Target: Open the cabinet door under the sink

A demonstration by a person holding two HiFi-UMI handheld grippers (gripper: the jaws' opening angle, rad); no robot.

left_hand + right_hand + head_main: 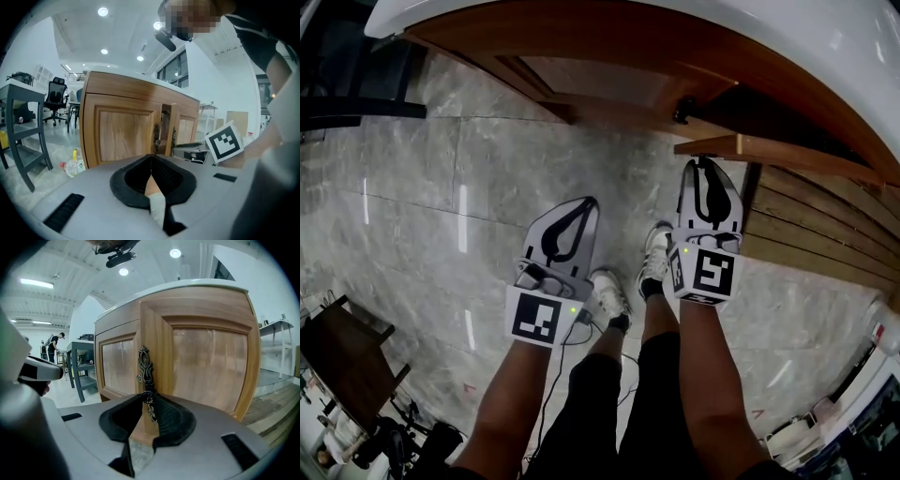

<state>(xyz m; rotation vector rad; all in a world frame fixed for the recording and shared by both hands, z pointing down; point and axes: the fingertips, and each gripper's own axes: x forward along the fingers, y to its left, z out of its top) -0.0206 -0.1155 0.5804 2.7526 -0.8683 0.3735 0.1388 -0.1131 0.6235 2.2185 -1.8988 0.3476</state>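
The wooden cabinet [609, 80] stands under the white sink top [787, 37]. Its right door [769, 150] stands swung out from the front, and the left door [124, 133] is closed. My right gripper [701, 163] is at the free edge of the open door. In the right gripper view its jaws [149, 398] are shut on the ornate metal door handle [145, 376]. My left gripper [586, 202] hangs over the floor, left of the right one and short of the cabinet. Its jaws [151, 157] are shut with nothing between them.
Grey marble floor [441, 187] lies in front of the cabinet, and wooden slats [825, 225] run to the right. A dark table [347, 347] stands at the lower left. A grey table frame [18, 126] and a plastic bottle [72, 164] are left of the cabinet.
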